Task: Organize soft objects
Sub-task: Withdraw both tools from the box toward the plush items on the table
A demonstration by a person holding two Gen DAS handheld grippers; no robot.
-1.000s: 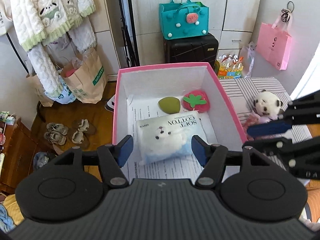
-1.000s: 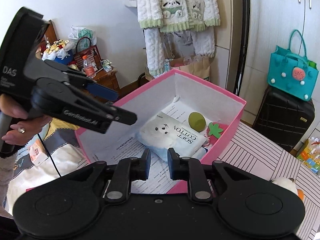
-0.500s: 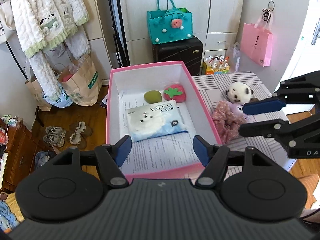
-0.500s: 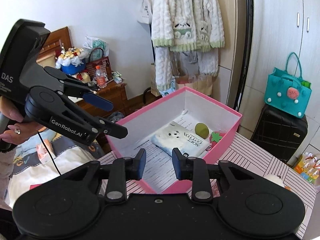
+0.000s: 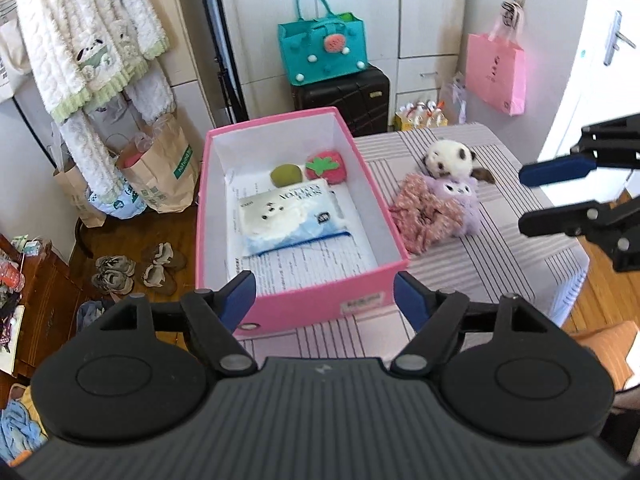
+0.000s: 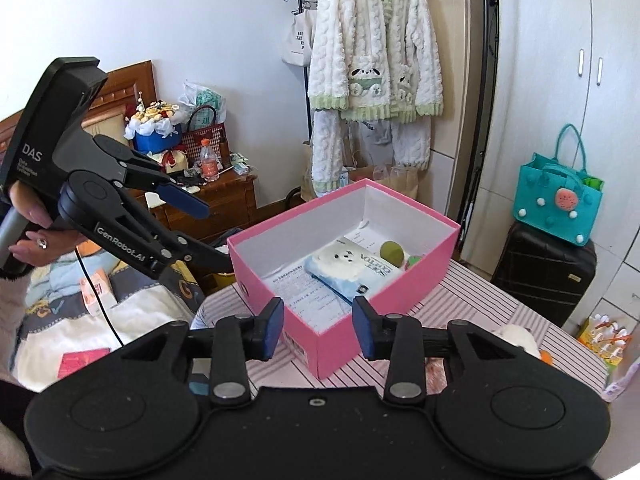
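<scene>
Both grippers, left [image 5: 325,295] and right [image 6: 318,328], wide apart and empty, above the table [image 5: 492,264]; toys [image 5: 440,200] piled right of the box [image 5: 320,304], nearer the right one, sprawling away from it.

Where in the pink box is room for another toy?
The near half of the box is bare paper, between the tissue pack and the front wall. The far end is crowded: green ball and strawberry sit there.
</scene>
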